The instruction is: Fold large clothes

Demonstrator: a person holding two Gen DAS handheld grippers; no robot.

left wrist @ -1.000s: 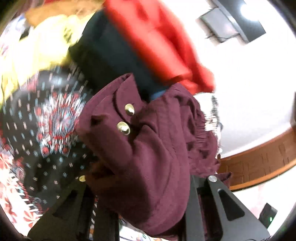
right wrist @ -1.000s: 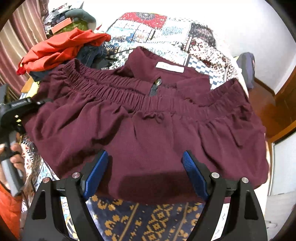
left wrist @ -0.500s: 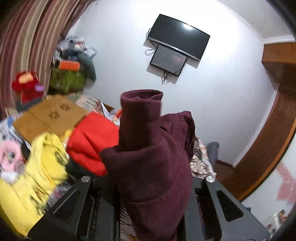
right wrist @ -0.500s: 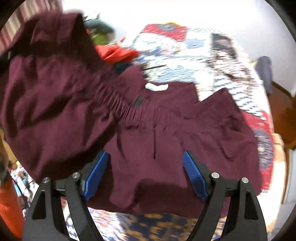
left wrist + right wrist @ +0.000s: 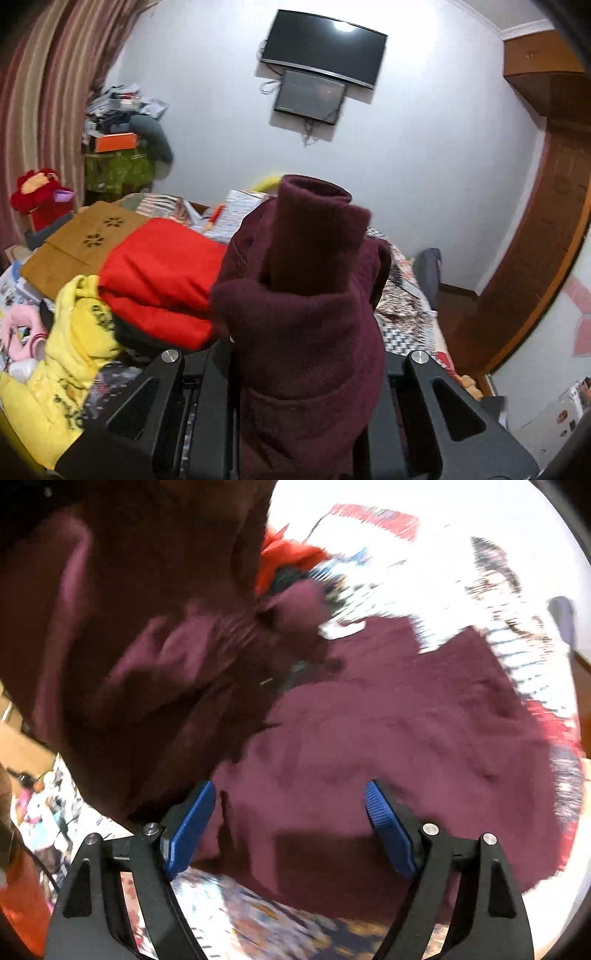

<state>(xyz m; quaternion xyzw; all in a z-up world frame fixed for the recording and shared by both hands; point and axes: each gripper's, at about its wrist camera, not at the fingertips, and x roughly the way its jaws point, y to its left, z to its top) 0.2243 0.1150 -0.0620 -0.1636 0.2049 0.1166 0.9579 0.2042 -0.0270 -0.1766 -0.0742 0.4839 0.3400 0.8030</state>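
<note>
A large maroon garment (image 5: 388, 731) lies spread on the patterned bedspread (image 5: 491, 587). My left gripper (image 5: 306, 387) is shut on a bunched edge of the maroon garment (image 5: 306, 302) and holds it up high, facing the far wall. In the right wrist view that lifted part (image 5: 122, 635) hangs over the left side. My right gripper (image 5: 291, 827) is open, its blue pads (image 5: 190, 827) just above the garment's near edge, holding nothing.
A red garment (image 5: 162, 277), a yellow garment (image 5: 70, 350) and a brown board (image 5: 85, 236) lie piled on the bed's left. A wall TV (image 5: 325, 48) hangs ahead. A wooden door frame (image 5: 535, 258) stands at right.
My left gripper has lifted the maroon edge high and tilted up toward the wall. The raised cloth now covers the left of the right wrist view. My right gripper stays open.
</note>
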